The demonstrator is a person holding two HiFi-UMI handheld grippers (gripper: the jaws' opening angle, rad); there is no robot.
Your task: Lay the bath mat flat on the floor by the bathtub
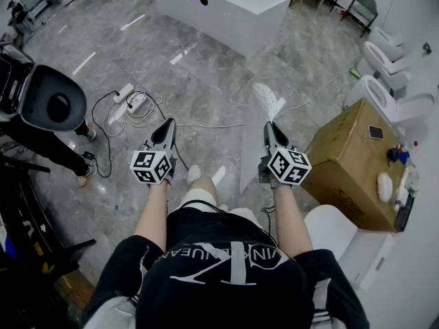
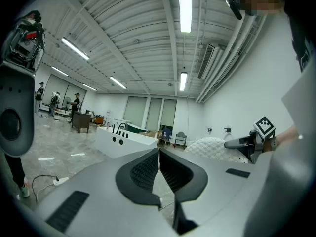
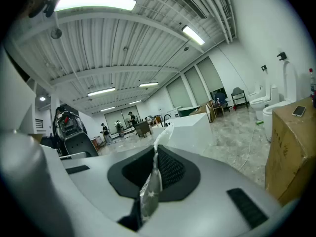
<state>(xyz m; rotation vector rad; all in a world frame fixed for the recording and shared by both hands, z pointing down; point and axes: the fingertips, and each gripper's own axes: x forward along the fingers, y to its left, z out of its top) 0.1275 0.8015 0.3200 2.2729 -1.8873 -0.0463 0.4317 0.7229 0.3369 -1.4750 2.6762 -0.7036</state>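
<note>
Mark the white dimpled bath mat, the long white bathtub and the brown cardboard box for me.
white dimpled bath mat (image 1: 265, 100), head view, its raised dimpled end.
long white bathtub (image 1: 219, 16), head view, its near side wall.
brown cardboard box (image 1: 353, 149), head view, its top face.

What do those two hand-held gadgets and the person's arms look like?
The left gripper and right gripper are grey tapering wedges, each carrying a white cube with black square markers. Their pads are black and textured. The arms are bare below short black sleeves.
</note>
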